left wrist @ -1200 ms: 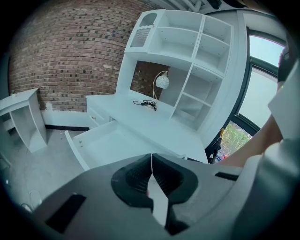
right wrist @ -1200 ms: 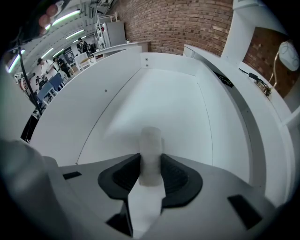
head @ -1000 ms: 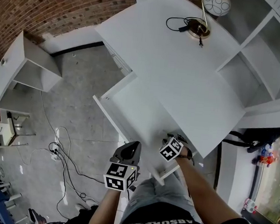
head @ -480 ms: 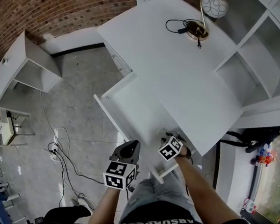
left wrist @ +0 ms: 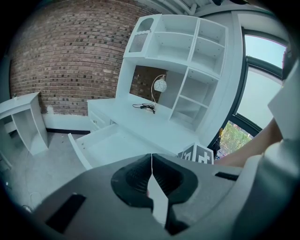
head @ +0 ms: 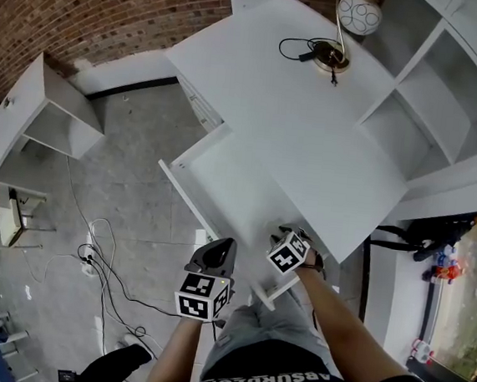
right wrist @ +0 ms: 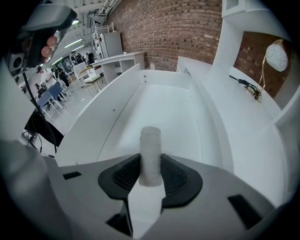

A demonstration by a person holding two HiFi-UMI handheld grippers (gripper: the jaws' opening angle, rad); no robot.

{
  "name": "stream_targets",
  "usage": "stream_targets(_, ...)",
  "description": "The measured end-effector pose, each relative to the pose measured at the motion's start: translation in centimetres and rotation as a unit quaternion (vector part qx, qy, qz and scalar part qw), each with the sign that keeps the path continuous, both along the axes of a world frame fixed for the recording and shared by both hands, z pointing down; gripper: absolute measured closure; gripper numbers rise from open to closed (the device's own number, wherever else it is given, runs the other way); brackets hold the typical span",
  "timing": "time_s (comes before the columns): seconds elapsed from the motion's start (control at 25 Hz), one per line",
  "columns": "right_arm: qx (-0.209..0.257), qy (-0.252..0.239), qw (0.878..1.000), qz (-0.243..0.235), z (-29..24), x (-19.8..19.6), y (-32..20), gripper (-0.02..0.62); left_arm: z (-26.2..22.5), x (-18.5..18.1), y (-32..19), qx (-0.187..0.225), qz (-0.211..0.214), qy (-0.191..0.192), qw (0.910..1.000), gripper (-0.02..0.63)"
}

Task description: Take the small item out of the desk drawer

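Note:
A small white cylinder (right wrist: 150,154) stands upright between the black pads of my right gripper (right wrist: 150,174), which is shut on it. In the head view the right gripper (head: 287,248) is over the near end of the open white desk drawer (head: 223,176); the cylinder is hidden there. The drawer floor (right wrist: 161,115) stretches away bare in the right gripper view. My left gripper (head: 212,263) hangs outside the drawer's front, its jaws closed with nothing between them (left wrist: 151,178).
The white desk top (head: 297,108) carries a lamp with a round shade (head: 359,13) and a black cable (head: 298,47). White shelving (head: 450,89) stands at the right. A low white cabinet (head: 44,117) and floor cables (head: 102,257) are at the left.
Both grippers have stayed almost where they were; the view has shifted slightly. The cylinder remains gripped in the right gripper.

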State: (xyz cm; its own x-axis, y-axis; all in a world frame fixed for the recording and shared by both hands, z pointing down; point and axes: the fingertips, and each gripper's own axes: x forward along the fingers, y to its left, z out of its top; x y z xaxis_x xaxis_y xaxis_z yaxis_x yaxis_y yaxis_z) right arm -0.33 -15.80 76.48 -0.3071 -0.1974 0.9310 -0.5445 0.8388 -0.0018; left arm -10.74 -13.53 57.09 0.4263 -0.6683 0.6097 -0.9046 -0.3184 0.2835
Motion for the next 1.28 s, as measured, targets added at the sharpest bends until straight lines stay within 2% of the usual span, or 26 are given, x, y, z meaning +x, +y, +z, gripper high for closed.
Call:
stream_targets(0.96,0.022,-0.058,0.998,0.022,-7.0,-0.3,1.8,0.466,-2.3,0.6,1.7,0.021,-0.008,-0.001,0.9997,0.6)
stream_targets(1.28,0.038,-0.098,0.994,0.035,-9.9,-0.5,2.4,0.466,-2.4,0.8,2.5,0.026,-0.008,-0.003,0.9996,0.6)
